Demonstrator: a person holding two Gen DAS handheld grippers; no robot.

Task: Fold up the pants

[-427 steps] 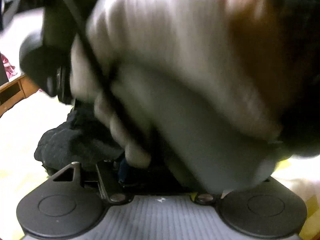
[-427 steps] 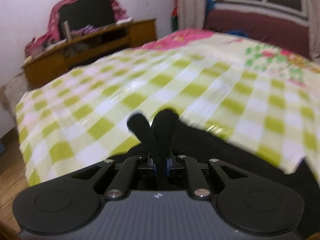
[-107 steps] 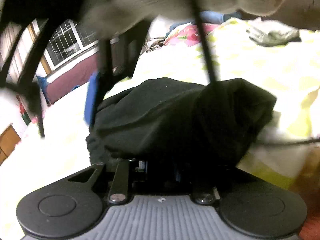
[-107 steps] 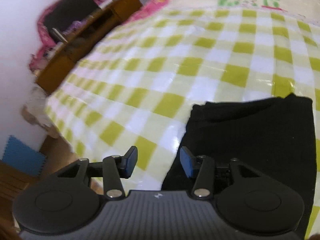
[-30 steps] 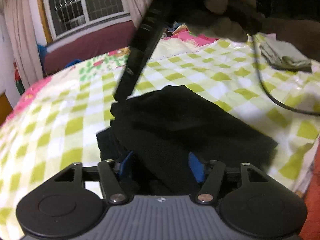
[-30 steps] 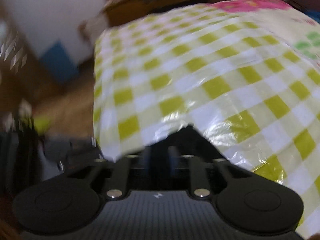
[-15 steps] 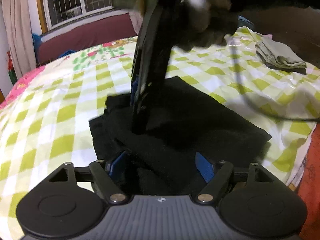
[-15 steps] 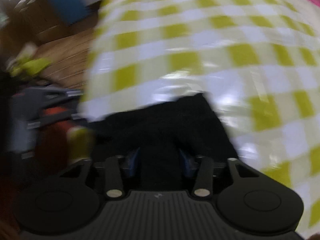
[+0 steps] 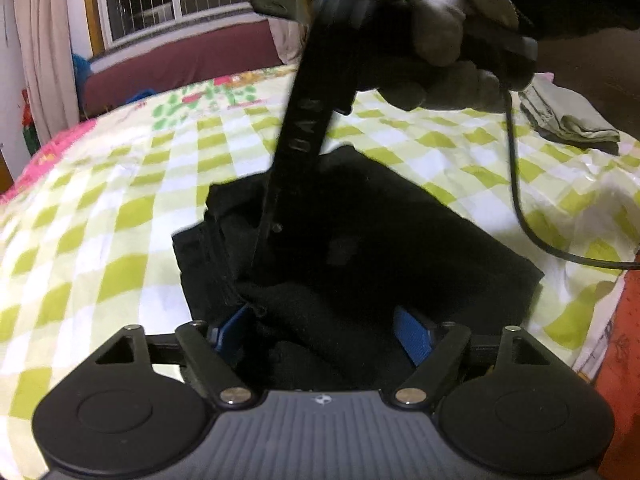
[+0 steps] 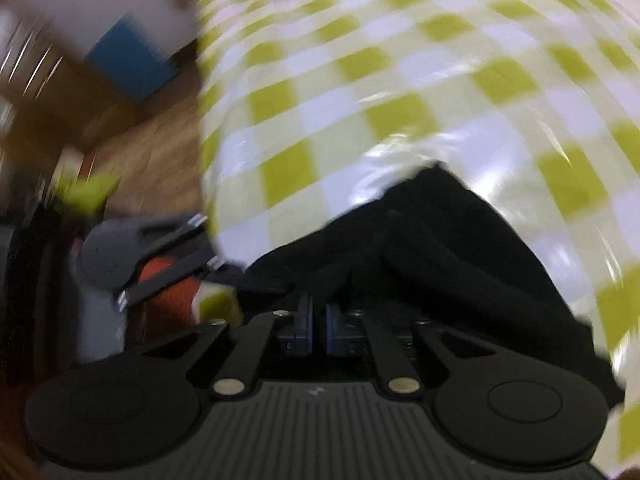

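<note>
pants (image 9: 360, 248): soft, limp, light, bunches; take at edge | left gripper (image 9: 324, 332): fingers spread, cloth between, unpinched | right gripper (image 10: 318, 330): just clenched on pants fold | bed (image 9: 120, 200)

Pants (image 9: 360, 232) on bedspread (image 9: 120, 216), near edge.

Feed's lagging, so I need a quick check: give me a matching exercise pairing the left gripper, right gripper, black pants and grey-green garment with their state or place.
1. left gripper
2. right gripper
3. black pants
4. grey-green garment

a. folded, far right on the bed
b. jaws nearly together, just closed on black fabric
c. bunched on the checked cover
d. jaws wide, fabric between them

Pairs: 1-d, 2-b, 3-c, 4-a
</note>
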